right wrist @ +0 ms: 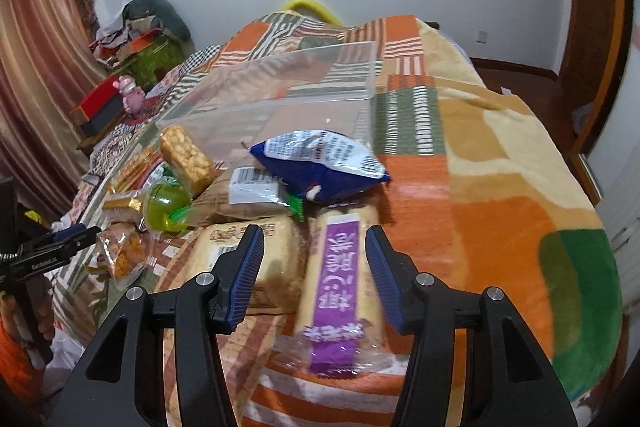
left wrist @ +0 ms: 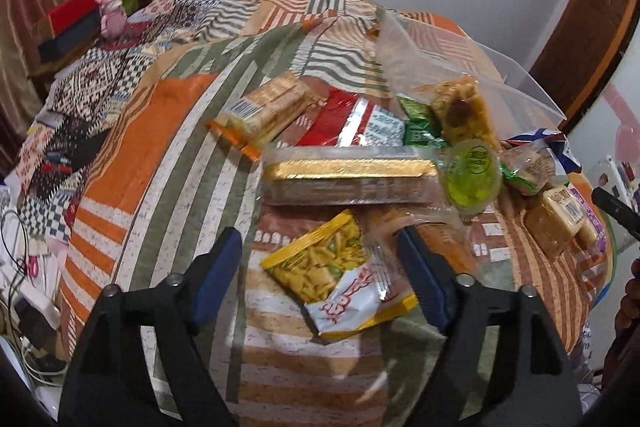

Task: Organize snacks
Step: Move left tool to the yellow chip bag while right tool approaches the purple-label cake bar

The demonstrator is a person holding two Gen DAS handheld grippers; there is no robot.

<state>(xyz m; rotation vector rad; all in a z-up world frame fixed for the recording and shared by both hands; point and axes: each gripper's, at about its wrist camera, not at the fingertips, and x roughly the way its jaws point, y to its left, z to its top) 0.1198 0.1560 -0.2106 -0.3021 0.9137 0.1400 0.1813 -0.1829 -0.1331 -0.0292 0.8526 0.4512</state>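
Snacks lie in a heap on a patchwork quilt (left wrist: pixel 160 187). My left gripper (left wrist: pixel 319 233) is open, and a yellow pack of crisps (left wrist: pixel 320 267) lies flat between its fingers, untouched. Beyond it are a long gold-topped box (left wrist: pixel 348 179), a green jelly cup (left wrist: pixel 472 175) and a clear plastic bag (left wrist: pixel 460 67). My right gripper (right wrist: pixel 314 233) is open over a purple-labelled pack (right wrist: pixel 340 275); its right pad is at the pack's edge, and a gap shows at the left pad. A beige pack (right wrist: pixel 280 247) lies beside it, and a blue pack (right wrist: pixel 320 163) behind.
A cracker pack (left wrist: pixel 268 107), a red pack (left wrist: pixel 348 123) and a rice bar (right wrist: pixel 186 155) crowd the heap. A red box (right wrist: pixel 100 99) and a pink toy (right wrist: pixel 132 95) stand on cluttered furniture at the left. The quilt's right side (right wrist: pixel 500 187) is bare.
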